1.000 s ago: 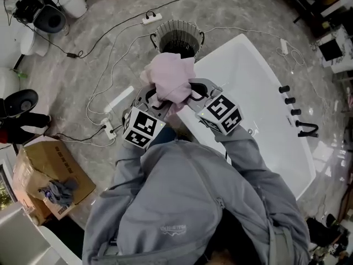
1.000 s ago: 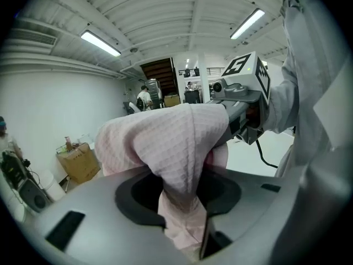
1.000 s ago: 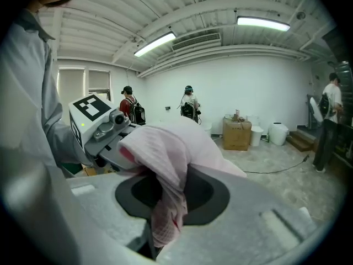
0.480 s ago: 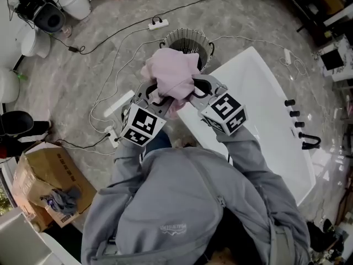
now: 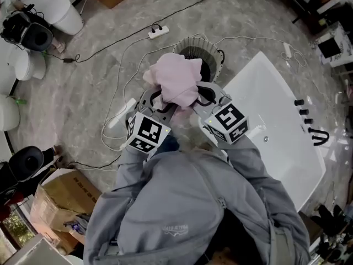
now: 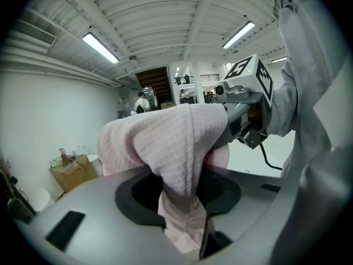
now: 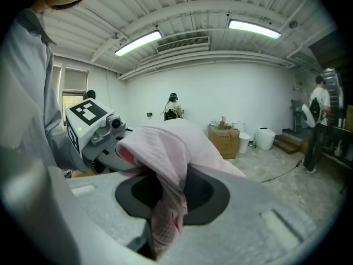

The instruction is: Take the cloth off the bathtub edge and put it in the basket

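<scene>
A pale pink cloth (image 5: pixel 175 80) is bunched between both grippers, held up in the air in front of the person. My left gripper (image 5: pixel 155 105) is shut on one end of it; the cloth (image 6: pixel 179 164) runs down between its jaws. My right gripper (image 5: pixel 199 99) is shut on the other end, where the cloth (image 7: pixel 165 186) is pinched in the jaws. The round wire basket (image 5: pixel 199 57) stands on the floor just beyond the cloth, partly hidden by it. The white bathtub (image 5: pixel 276 131) lies to the right.
Cables and a power strip (image 5: pixel 158 32) run over the marble floor around the basket. A cardboard box (image 5: pixel 60 203) sits at the lower left. Taps (image 5: pixel 311 131) stand on the bathtub's far edge. White toilets (image 5: pixel 60 12) are at the upper left.
The view has shifted: the basket and bathtub now lie further right and lower in the head view, and the cloth sits closer over the basket. Both grippers keep their hold.
</scene>
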